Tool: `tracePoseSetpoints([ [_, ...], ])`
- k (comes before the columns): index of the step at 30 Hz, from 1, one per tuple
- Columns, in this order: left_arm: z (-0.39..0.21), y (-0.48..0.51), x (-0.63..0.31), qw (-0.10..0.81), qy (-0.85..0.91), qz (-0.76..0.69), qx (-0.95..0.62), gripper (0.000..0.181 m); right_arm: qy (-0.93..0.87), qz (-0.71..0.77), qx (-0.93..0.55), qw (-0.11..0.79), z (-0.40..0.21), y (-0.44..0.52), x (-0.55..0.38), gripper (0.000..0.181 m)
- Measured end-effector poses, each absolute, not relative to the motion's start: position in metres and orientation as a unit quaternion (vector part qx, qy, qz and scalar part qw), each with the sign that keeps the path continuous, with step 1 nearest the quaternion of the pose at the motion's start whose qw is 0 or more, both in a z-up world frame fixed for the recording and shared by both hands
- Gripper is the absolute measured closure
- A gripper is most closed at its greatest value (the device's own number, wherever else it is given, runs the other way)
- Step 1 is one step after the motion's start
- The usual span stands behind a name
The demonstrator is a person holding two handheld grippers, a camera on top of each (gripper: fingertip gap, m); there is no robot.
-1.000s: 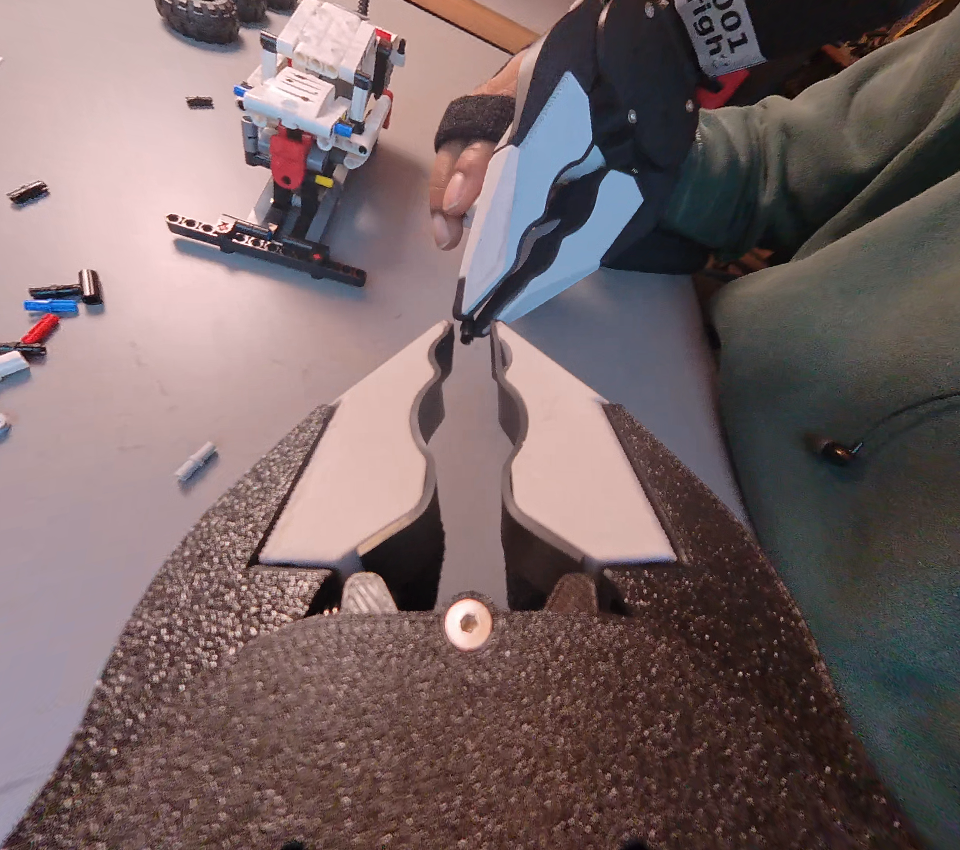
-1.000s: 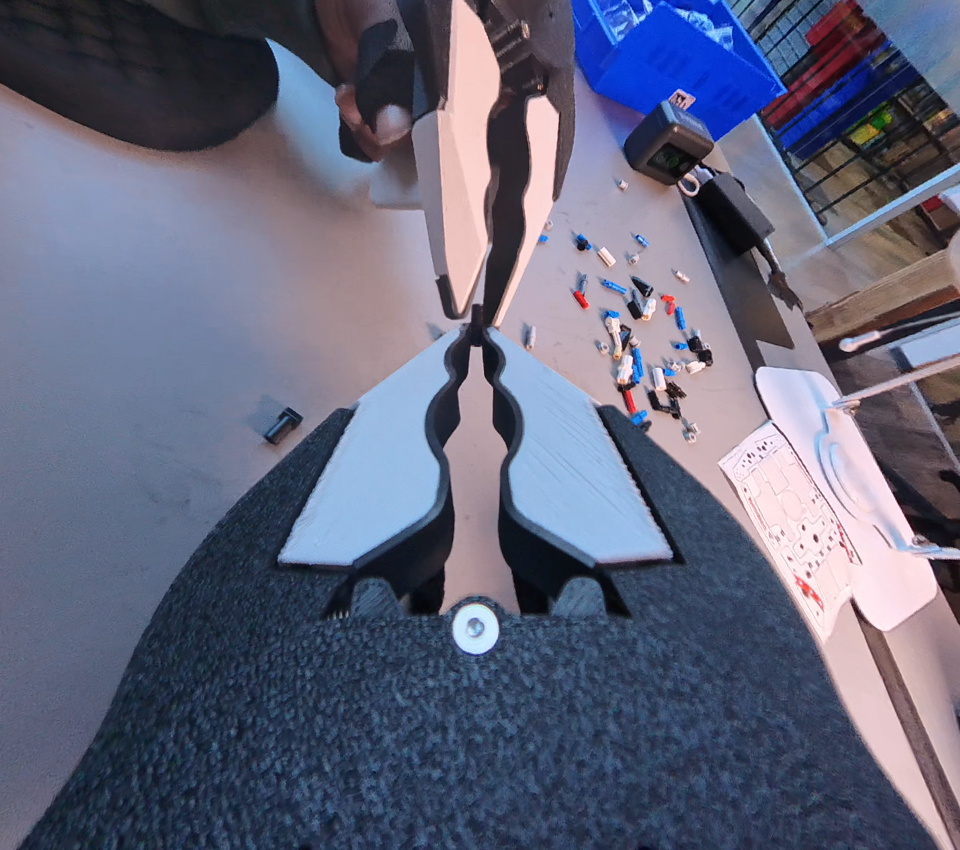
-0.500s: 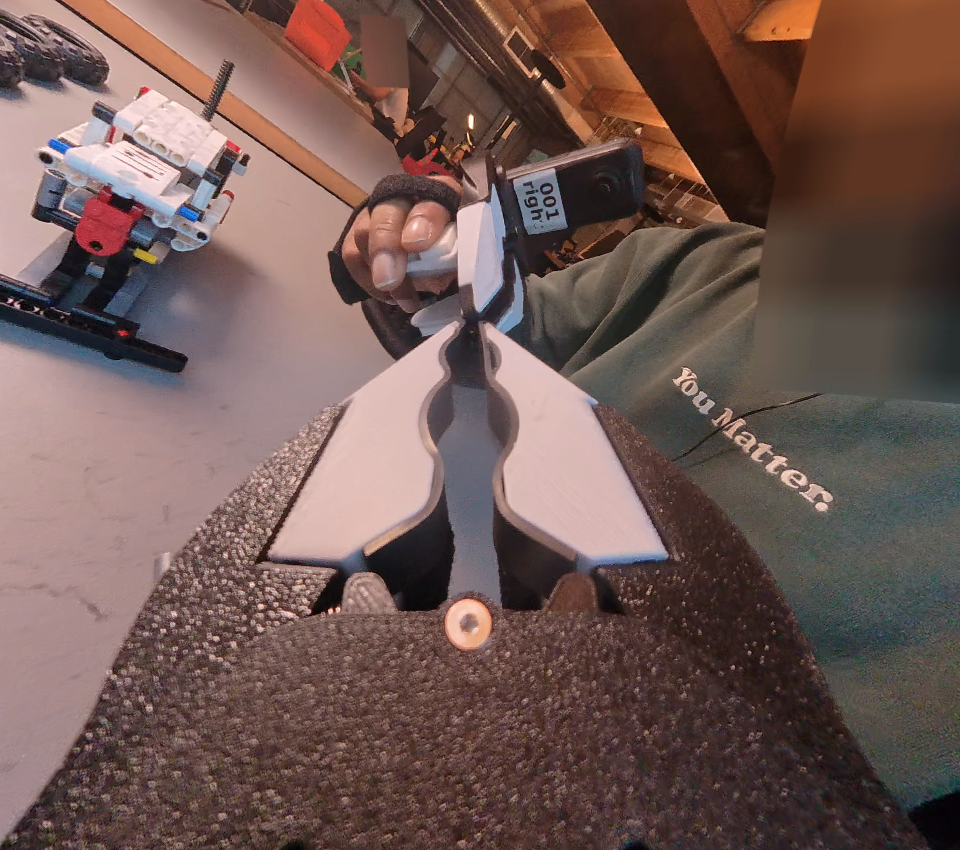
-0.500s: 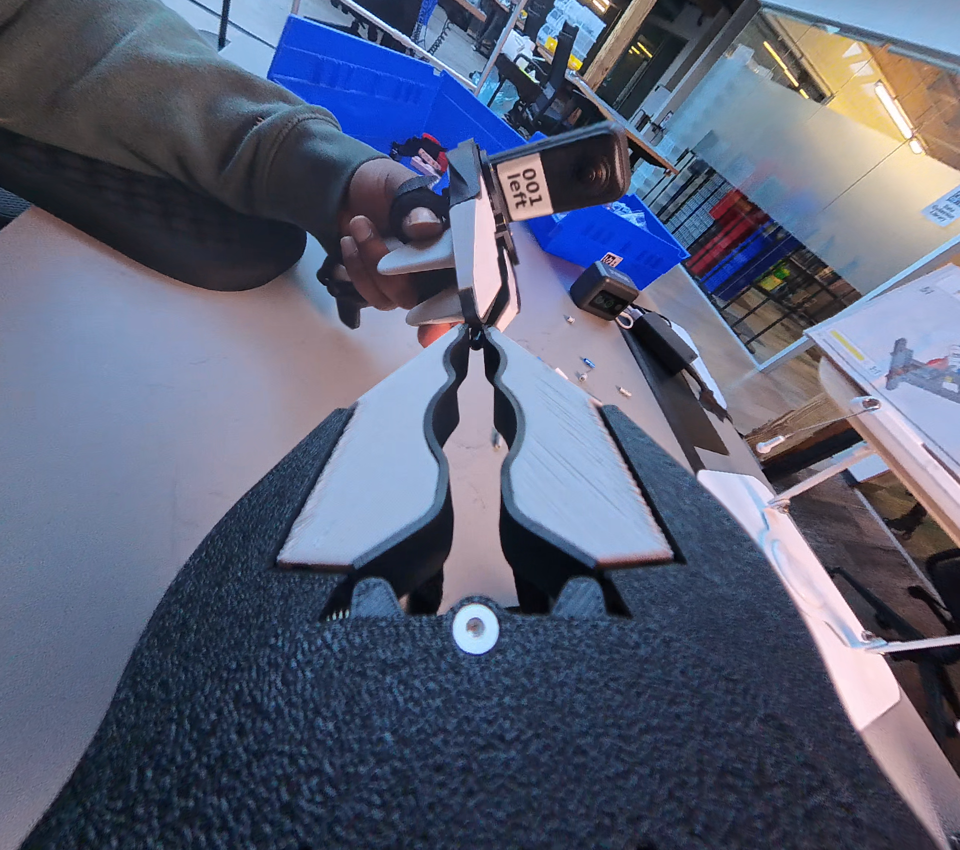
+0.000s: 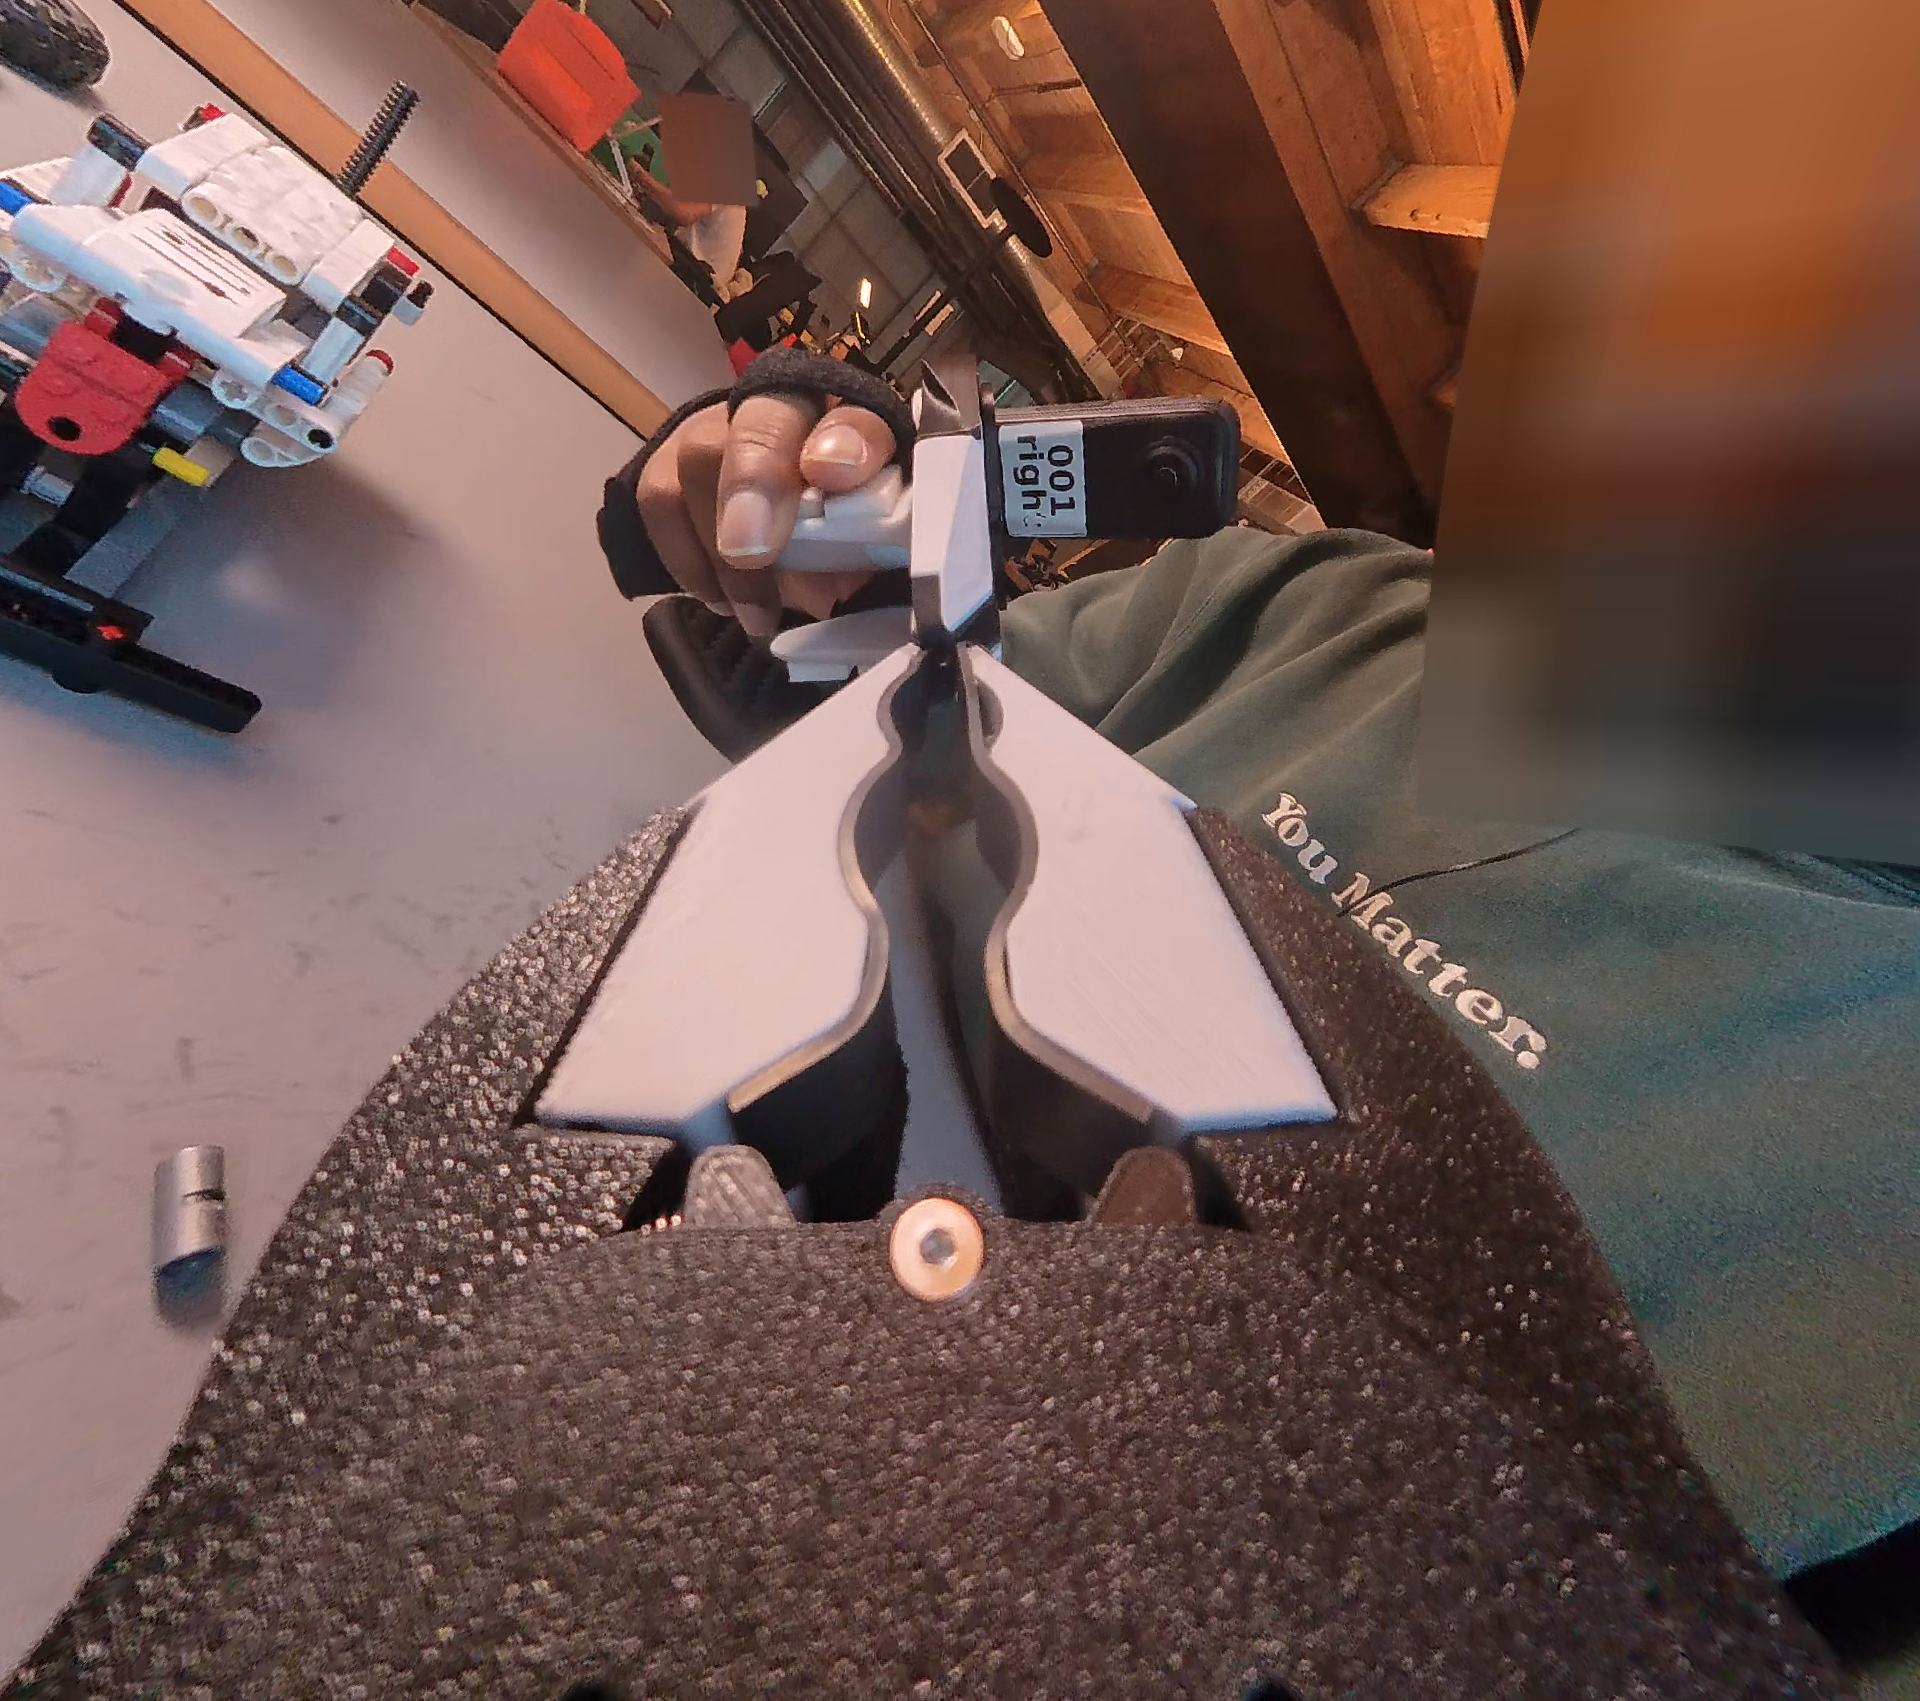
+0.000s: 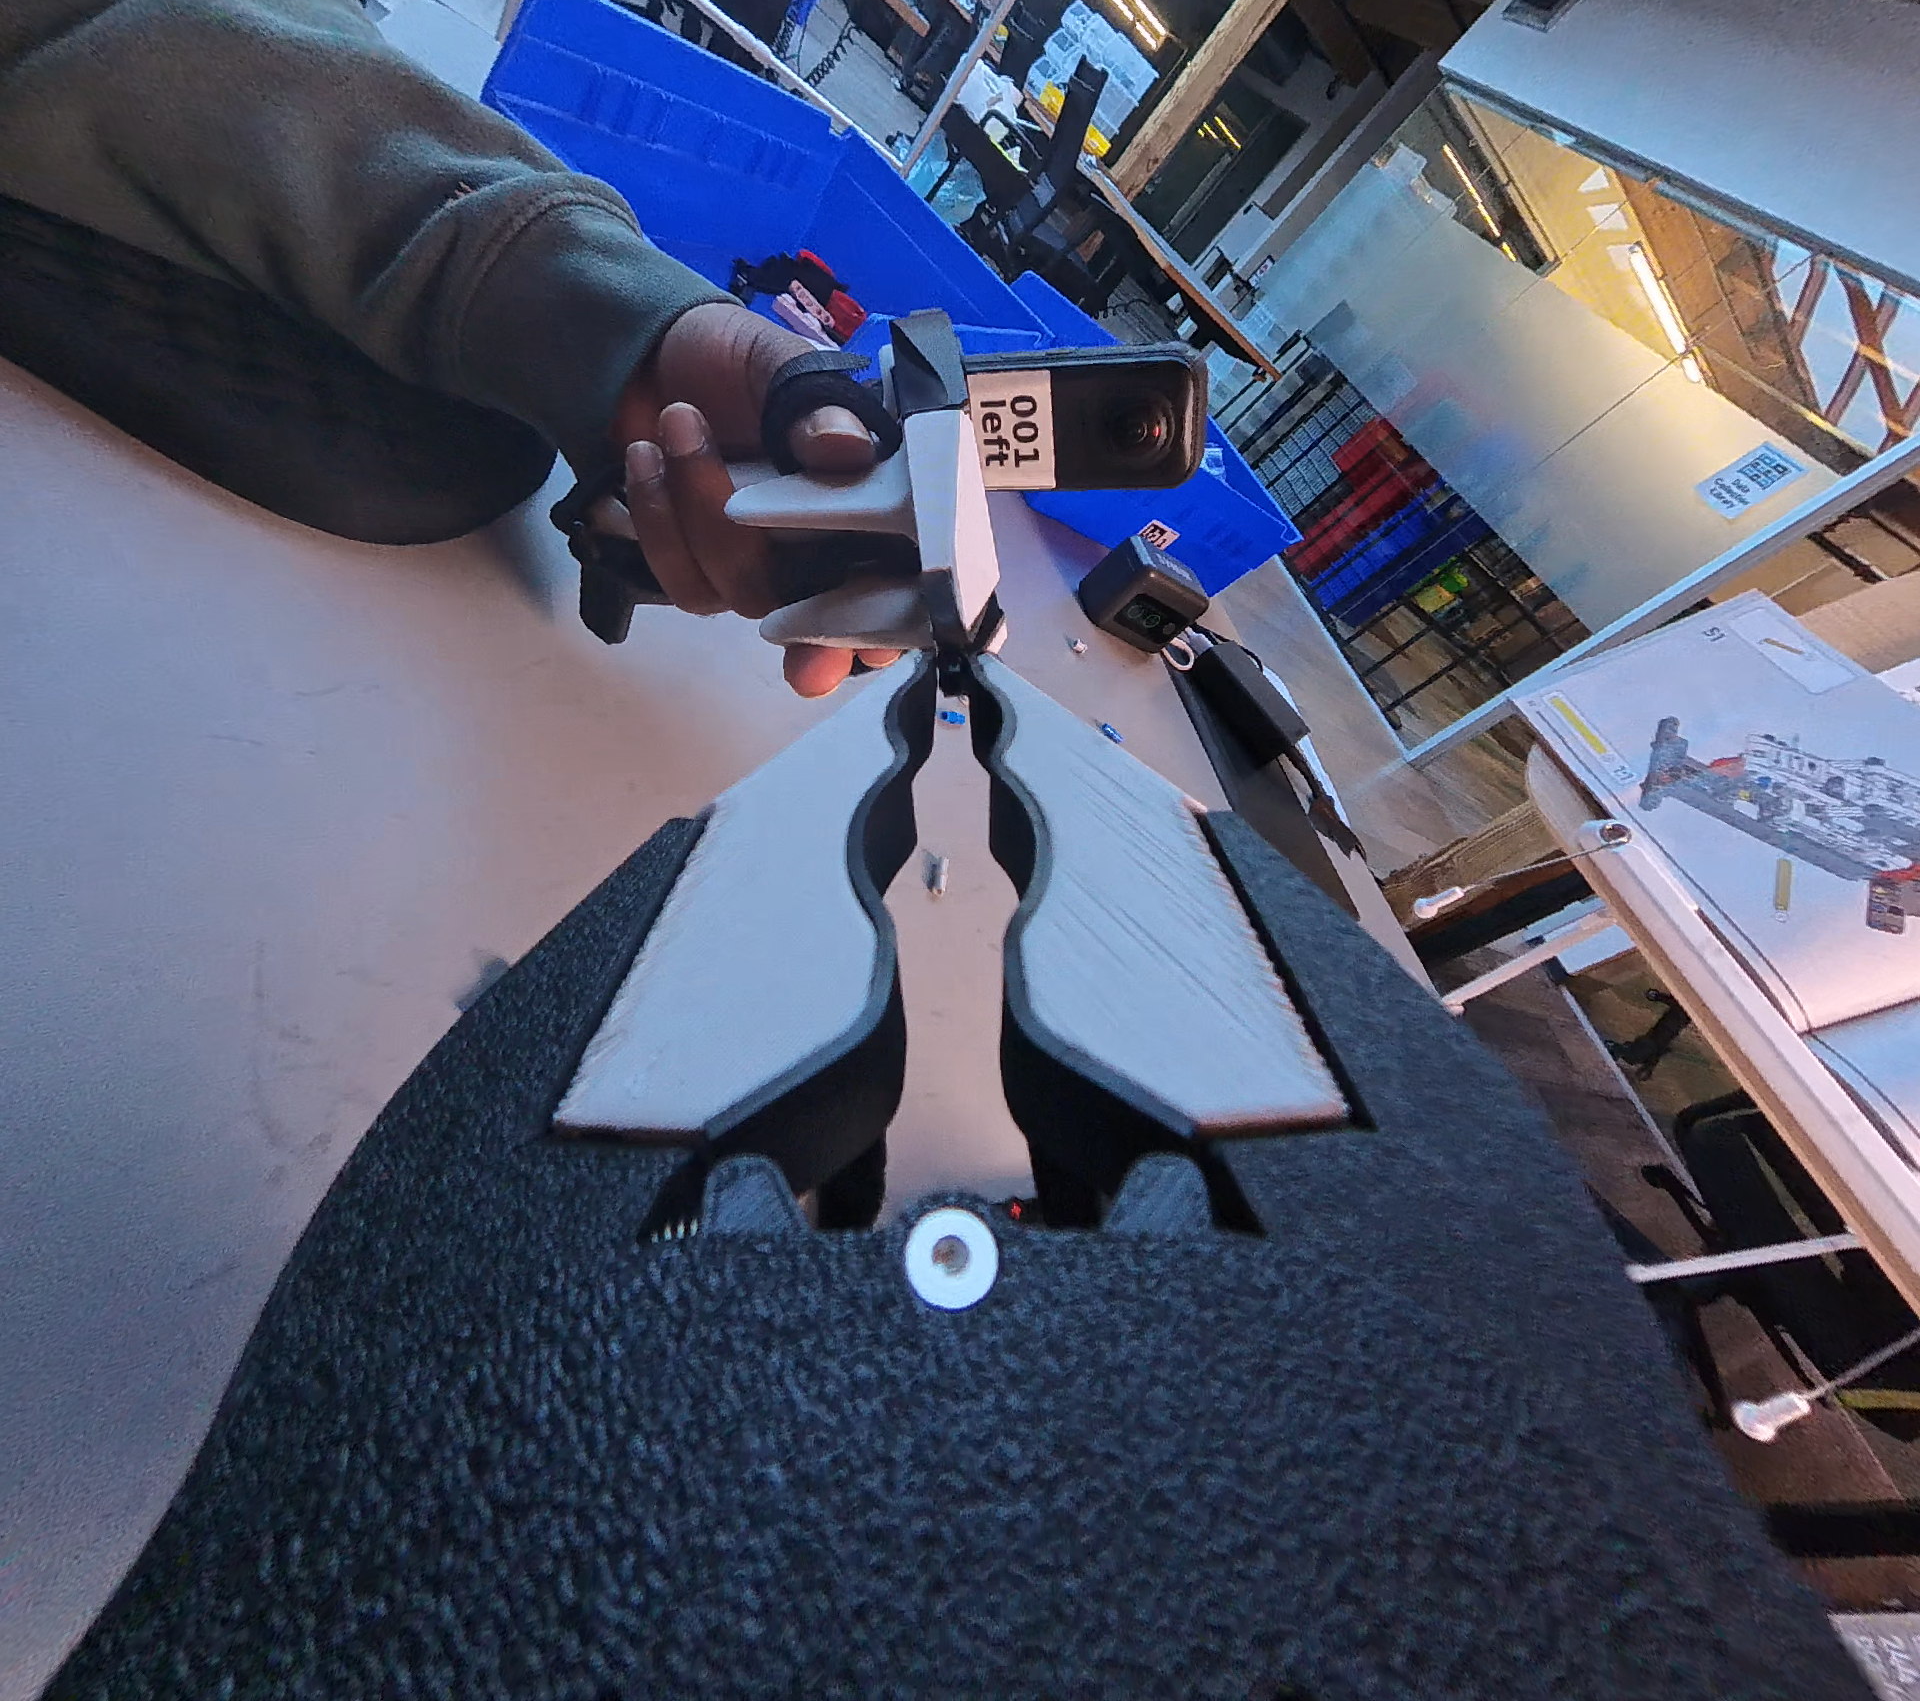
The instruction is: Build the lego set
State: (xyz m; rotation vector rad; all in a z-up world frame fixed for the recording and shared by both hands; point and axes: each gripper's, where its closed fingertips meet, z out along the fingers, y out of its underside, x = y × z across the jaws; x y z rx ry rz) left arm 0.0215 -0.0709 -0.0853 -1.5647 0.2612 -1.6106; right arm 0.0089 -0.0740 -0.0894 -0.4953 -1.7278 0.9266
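My left gripper (image 5: 941, 664) and right gripper (image 6: 951, 664) meet tip to tip above the grey table (image 5: 364, 820). Between the tips sits a small black Lego piece (image 5: 940, 695), mostly hidden; both grippers look shut on it. The right gripper also shows in the left wrist view (image 5: 940, 612), held in a hand. The left gripper also shows in the right wrist view (image 6: 961, 612). A partly built white, red and grey Lego vehicle (image 5: 187, 301) stands on the table at far left, resting on a black beam (image 5: 125, 675).
A grey connector (image 5: 189, 1210) lies on the table by my left gripper, and a black tyre (image 5: 42, 30) at far left. Blue bins (image 6: 727, 165), a small black device (image 6: 1143, 602), loose small pieces (image 6: 935, 872) and an instruction booklet (image 6: 1766, 778) lie on the right side. The grippers are tip to tip, or close to it. The black beam (image 5: 125, 675) is about 15 centimeters from both grippers' fingertips.
Both grippers have tilted up from the table and stayed tip to tip. The left gripper's fingers, apart a second ago, have closed on the small black piece held by the right.
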Motion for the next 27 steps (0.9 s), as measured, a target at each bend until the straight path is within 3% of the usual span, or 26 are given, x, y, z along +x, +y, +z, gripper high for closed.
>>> tracePoseSetpoints([
  [8, -0.096, -0.065, 0.022, 0.431, 0.102, -0.609, -0.658, 0.176, -0.739, 0.387, -0.221, 0.505, -0.099, -0.069, 0.009, 0.177],
  [13, -0.142, -0.064, 0.02, 0.418, 0.187, -0.438, -0.773, 0.161, -0.778, 0.382, -0.254, 0.43, -0.123, -0.054, 0.021, 0.177],
  [20, -0.19, -0.094, 0.049, 0.362, 0.398, -0.258, -0.802, 0.161, -0.818, 0.361, -0.299, 0.335, -0.162, -0.038, 0.047, 0.176],
  [27, -0.214, -0.091, 0.05, 0.341, 0.437, -0.195, -0.809, 0.168, -0.819, 0.363, -0.316, 0.314, -0.173, -0.032, 0.056, 0.176],
])
